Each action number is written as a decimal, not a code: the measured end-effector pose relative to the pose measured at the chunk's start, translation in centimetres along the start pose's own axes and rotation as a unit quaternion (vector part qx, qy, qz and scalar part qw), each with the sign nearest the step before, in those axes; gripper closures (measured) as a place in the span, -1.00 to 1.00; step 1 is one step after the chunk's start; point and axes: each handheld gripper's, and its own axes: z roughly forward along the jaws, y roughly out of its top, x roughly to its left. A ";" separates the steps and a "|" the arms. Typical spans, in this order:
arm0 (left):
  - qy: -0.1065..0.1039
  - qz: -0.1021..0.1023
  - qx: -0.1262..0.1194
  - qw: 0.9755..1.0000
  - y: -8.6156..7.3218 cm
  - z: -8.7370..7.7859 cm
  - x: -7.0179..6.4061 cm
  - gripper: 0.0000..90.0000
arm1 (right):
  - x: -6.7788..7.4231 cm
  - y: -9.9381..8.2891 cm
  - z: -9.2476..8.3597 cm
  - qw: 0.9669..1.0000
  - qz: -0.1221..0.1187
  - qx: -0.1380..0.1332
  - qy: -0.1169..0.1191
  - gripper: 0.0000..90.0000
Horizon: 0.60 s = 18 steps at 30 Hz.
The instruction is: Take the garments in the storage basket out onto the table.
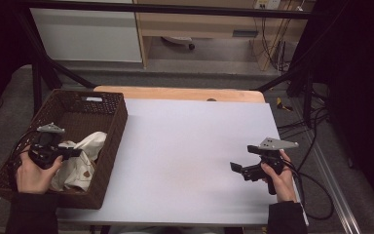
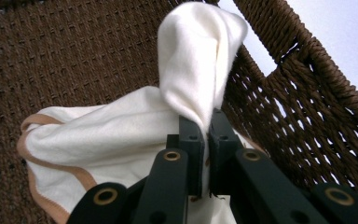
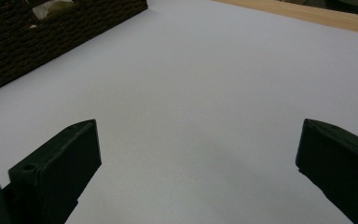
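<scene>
**Cloth pinched inside the basket**

Our left tongs (image 2: 204,140) pinch a fold of the cream cloth (image 2: 121,135) in the basket (image 2: 65,56); the fold's far side is hidden from us. Our right tongs (image 3: 198,172) stand spread above the bare counter (image 3: 191,84).

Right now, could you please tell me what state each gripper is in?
Left gripper: jaws shut on a fold of the cream cloth inside the wicker basket.
Right gripper: jaws open, holding nothing, above the white table.
</scene>
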 end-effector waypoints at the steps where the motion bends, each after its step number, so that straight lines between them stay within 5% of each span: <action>1: 0.000 0.000 -0.001 1.000 0.0 0.0 0.0 0.91 | 0.0 0.0 0.0 1.000 0.000 0.000 0.001 -0.99; 18: 0.005 -0.002 -0.023 1.000 0.2 -1.6 -0.2 0.91 | 0.0 0.0 0.0 1.000 -0.001 0.000 0.000 -0.99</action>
